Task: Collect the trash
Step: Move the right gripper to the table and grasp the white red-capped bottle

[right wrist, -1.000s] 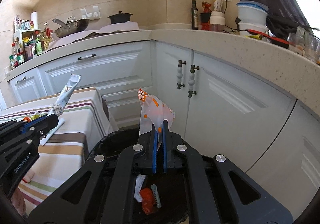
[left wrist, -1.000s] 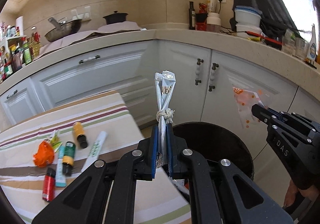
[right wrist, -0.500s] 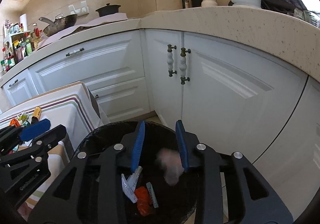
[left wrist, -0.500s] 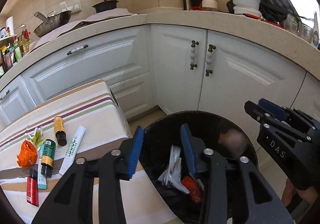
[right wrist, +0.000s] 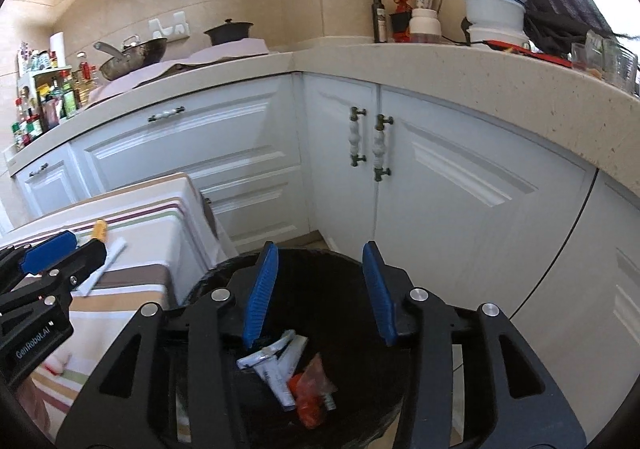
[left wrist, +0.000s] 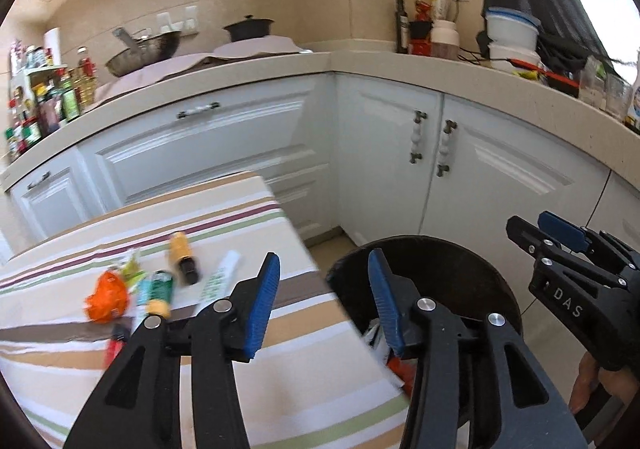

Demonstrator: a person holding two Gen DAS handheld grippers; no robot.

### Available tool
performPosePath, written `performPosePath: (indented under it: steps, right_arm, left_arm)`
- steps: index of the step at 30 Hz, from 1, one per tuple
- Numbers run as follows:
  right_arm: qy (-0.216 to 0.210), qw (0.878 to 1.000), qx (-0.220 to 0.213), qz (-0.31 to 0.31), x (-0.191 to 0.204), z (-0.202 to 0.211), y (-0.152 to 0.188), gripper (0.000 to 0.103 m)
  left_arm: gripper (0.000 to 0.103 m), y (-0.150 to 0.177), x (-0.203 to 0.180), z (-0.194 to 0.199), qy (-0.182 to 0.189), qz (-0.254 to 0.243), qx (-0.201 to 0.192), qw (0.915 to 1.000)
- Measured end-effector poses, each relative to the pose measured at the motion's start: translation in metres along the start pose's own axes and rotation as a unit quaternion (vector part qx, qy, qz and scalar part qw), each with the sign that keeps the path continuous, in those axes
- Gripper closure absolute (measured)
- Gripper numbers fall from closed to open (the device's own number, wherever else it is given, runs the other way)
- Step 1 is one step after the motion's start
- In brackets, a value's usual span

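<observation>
While both sets of jaws have just been opening, we see the right gripper (right wrist: pixel 320 291) spread and empty above the round black bin (right wrist: pixel 404 281), crumpled wrappers (right wrist: pixel 294 373) inside, left gripper (left wrist: pixel 322 299) spread over the striped-cloth desk (left wrist: pixel 280 389) edge, white cabinets (right wrist: pixel 460 189) just behind.

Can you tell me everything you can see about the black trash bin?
The trash bin is round, black and open-topped, apparently lined with a dark bag. It stands upright on the floor between the striped table and the white cabinets. Inside lie crumpled white wrappers and an orange-printed clear bag. The right gripper hovers open above it, touching nothing.
</observation>
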State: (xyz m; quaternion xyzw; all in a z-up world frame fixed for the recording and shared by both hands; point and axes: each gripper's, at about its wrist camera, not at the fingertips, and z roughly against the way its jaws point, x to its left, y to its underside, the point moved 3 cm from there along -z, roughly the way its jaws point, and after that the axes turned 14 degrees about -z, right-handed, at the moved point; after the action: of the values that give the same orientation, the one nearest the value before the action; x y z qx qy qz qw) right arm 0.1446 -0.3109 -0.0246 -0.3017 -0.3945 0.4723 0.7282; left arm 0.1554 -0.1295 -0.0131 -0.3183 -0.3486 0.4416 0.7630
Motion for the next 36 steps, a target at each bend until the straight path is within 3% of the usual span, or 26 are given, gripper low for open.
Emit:
performPosePath:
  steps: [7,16,27,36]
  right_arm:
    - [-0.033,0.999,0.018,0.006,0.039,0.016,0.023,0.055]
    - [-0.089,0.994,0.046,0.044,0.110,0.036,0.066,0.055]
    - [-0.126,0.984,0.089,0.093,0.175,0.047,0.111,0.055]
    - [-0.119,0.979,0.121,0.111,0.195,0.041,0.134,0.055]
  left_arm:
    - [0.050,0.027,0.041,0.033,-0.050,0.021,0.006,0.9985]
    - [0.049,0.084,0.105,0.066,-0.118,0.060,0.038,0.9904]
    - [0.049,0.135,0.160,0.085,-0.156,0.112,0.064,0.9792]
    - [0.049,0.159,0.188,0.093,-0.173,0.136,0.073,0.9728]
